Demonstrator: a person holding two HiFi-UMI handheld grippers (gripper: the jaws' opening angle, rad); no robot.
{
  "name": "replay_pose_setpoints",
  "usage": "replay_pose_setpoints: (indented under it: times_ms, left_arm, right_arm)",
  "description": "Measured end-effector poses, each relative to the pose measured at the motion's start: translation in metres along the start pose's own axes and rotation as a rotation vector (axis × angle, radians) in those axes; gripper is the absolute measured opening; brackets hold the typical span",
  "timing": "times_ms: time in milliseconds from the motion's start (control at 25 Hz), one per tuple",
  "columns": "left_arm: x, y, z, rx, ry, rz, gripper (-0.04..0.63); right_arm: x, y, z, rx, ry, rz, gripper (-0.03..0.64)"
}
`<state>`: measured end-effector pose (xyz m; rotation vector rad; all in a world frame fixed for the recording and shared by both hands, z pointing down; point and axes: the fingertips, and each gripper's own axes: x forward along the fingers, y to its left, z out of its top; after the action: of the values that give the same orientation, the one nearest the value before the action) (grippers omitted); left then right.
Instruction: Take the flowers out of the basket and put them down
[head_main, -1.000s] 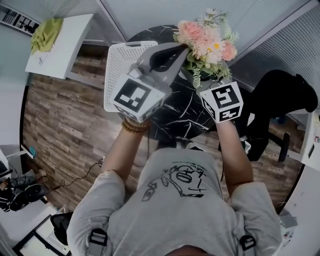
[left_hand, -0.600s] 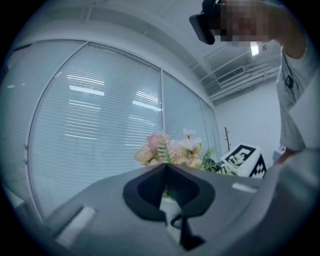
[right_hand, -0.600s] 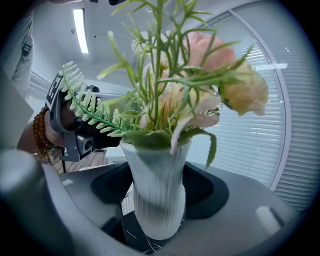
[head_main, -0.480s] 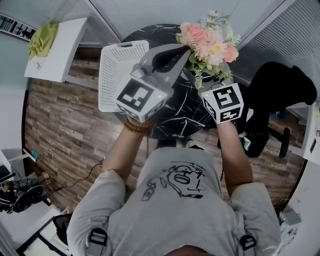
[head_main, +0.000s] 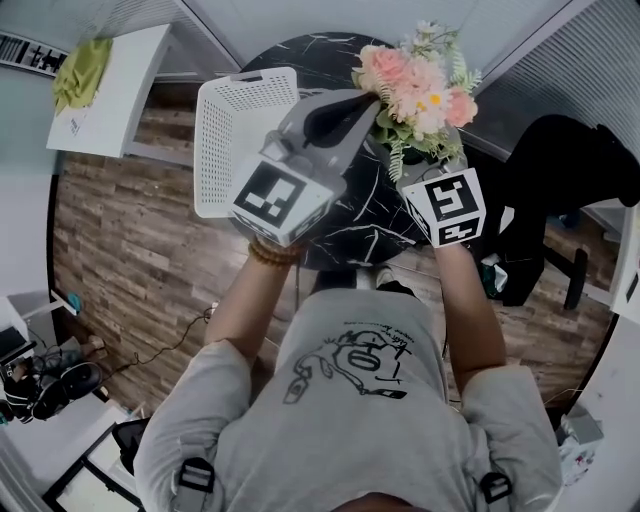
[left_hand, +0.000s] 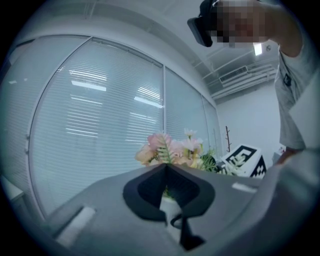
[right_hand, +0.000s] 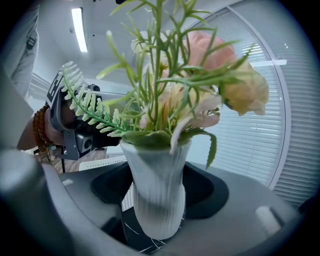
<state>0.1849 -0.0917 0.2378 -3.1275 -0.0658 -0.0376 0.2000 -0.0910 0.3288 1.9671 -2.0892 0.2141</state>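
One bunch of pink, peach and white flowers (head_main: 418, 85) with green fern sprigs stands upright in a pale ribbed vase (right_hand: 156, 170), at about one o'clock in the head view and well outside the basket (head_main: 235, 130). The right gripper (right_hand: 160, 192) pinches the vase at its waist, one dark pad on each side, with the blooms rising above the jaws. The black marble table (head_main: 370, 225) shows just beneath the vase's foot; whether the foot touches it cannot be told. At nine o'clock of the flowers, the left gripper (head_main: 372, 97) reaches in level, its jaw tips pressed together just beside the leaves and gripping nothing. Each gripper carries a marker cube, the left cube (head_main: 278, 195) at seven o'clock of the bouquet and the right cube (head_main: 445, 205) at six o'clock. The white perforated basket lies at nine o'clock of the flowers, tilted over the round table's edge. A beaded bracelet (head_main: 268, 255) circles the person's left wrist. Farther out lie a wood-plank floor (head_main: 120, 250), a white desk (head_main: 120, 90) with a green cloth (head_main: 88, 72) at ten o'clock, and a black chair (head_main: 560, 190) at three o'clock.
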Motion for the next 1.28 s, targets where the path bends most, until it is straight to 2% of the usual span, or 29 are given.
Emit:
replay_pose_setpoints:
  times_ms: [320,840,1280]
  left_arm:
    - [0.012,-0.023,-0.046,-0.024,0.026,-0.019,0.003]
    - [0.026,-0.037,-0.128,-0.120,0.085,-0.036,0.003]
    - [0.033,-0.038,-0.170,-0.157,0.112,-0.029,0.003]
  right_arm:
    - [-0.007,-0.002,-0.050,0.010,-0.002,0.004,0.318]
    - [-0.002,-0.004,-0.139,0.052,0.084,-0.006,0.318]
    - [0.009,-0.006,-0.181,0.051,0.098,0.004,0.318]
